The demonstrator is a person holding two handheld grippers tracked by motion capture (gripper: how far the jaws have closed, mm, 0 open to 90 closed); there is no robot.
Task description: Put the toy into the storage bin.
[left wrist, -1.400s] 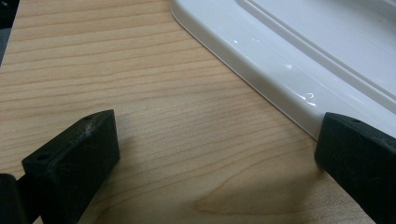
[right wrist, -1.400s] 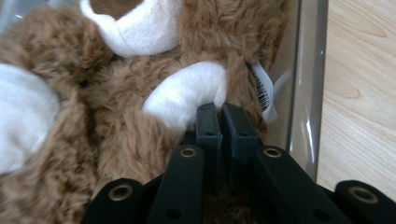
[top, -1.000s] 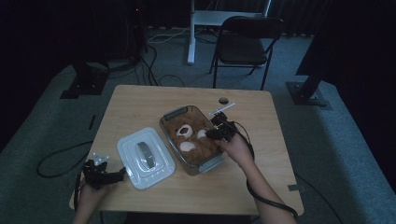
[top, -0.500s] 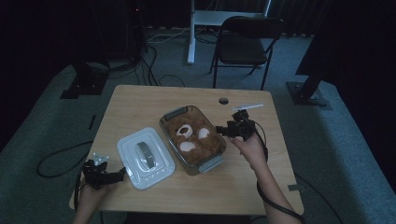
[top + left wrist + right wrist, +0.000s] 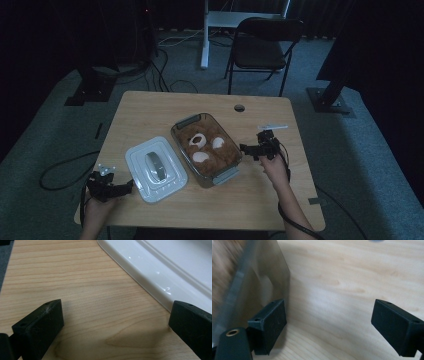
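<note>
A clear glass dish [image 5: 226, 172] with grey handles stands mid-table, holding brown food with three white pieces. Its white lid [image 5: 156, 169] lies flat to the left. My right gripper [image 5: 245, 148] sits low over the table just right of the dish and points at its side. Its jaws have just been opening and now stand wide with nothing between them. In the right gripper view [image 5: 329, 322] the dish wall [image 5: 249, 292] rises beside the left jaw. My left gripper [image 5: 128, 185] rests open at the lid's near-left corner. The left gripper view [image 5: 116, 322] shows bare wood between the jaws and the lid's rim [image 5: 160, 275] next to the right jaw.
The wooden table [image 5: 150, 110] has a small round cable hole [image 5: 239, 107] near its far edge. A black folding chair [image 5: 265, 45] stands behind the table, and cables run across the grey floor at the left [image 5: 65, 170].
My right gripper has moved from above the dish's right edge out to the right and down toward the table, and its jaws have opened. The left gripper and lid have stayed put.
</note>
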